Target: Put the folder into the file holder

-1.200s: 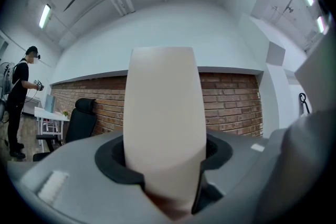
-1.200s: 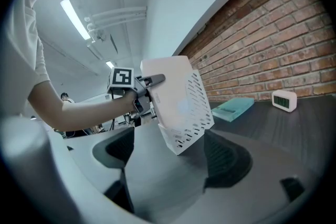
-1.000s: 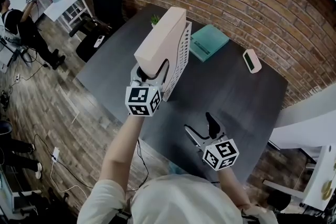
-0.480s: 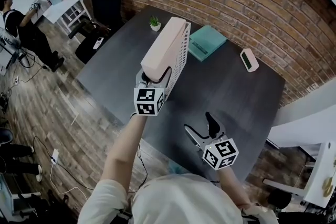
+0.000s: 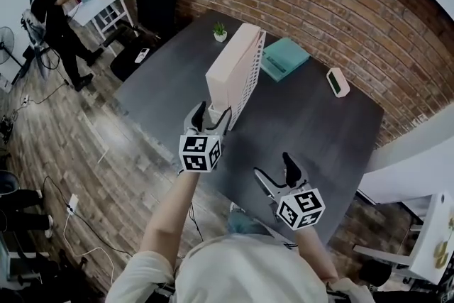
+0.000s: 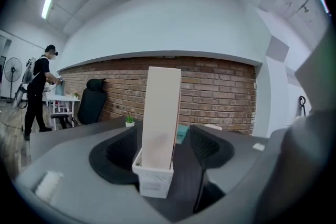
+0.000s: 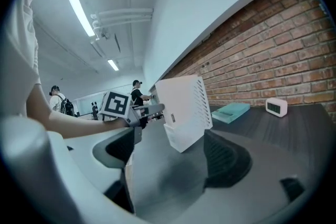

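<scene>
Since a second ago our left gripper (image 5: 213,112) has let go of the folder (image 5: 227,71) and drawn back toward us. The folder was tilted in its grip then and now stands upright in the file holder (image 5: 250,81).

Largest first, the dark surface (image 5: 319,131) carries the white file holder near its middle, standing upright with its slotted side to our right. The pale folder sits inside it and rises above the low front wall, which the left gripper view shows head-on.

Our left gripper hovers just in front of the holder's near end. Its fingers (image 6: 122,150) are released and spread wide, with holder and folder ahead in the gap and neither pad pressing on them. Our right gripper (image 5: 274,165) hangs over the near part of the surface, well apart from the holder, its fingers also spread and empty.

We judge the placing done. At most we still have to check that the folder is fully seated and pull our grippers away.
</scene>
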Available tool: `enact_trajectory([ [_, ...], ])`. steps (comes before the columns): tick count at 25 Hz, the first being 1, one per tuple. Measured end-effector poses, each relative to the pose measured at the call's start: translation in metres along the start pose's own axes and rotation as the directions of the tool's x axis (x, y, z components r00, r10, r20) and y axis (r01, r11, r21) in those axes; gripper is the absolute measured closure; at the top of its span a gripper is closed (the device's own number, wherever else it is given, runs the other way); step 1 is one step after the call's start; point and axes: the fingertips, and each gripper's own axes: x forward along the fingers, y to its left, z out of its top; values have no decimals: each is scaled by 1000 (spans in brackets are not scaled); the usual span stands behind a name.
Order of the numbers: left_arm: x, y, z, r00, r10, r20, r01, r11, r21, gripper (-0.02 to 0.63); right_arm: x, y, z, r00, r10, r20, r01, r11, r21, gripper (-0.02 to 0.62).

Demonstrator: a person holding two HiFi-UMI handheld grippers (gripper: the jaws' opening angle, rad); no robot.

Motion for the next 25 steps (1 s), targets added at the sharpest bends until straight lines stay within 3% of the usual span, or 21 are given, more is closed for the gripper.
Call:
enact_trajectory([
  [4,-52,-5,-21,999,-6,-32,5,999,-33,302,-15,24,-4,1000,1,-1,-1,999,-38,188],
  [7,-95,-10,-38,998,-3,-58,0,999,-52,317,-28,43,-10,1000,-12,-5,11,997,-81,294],
  [10,-138,-14,-50,998,13,-67,-18,997,-74,375,-41,60,-17,999,-34,-8,33,994,-104,370],
  [17,-238,-33,-63,998,4,-58,-9,996,-94,458,-76,107,-45,993,-111,-41,103,981,-164,504],
  [25,-347,-52,-96,994,22,-104,-37,990,-137,557,-133,162,-88,990,-129,-60,118,979,-169,573],
])
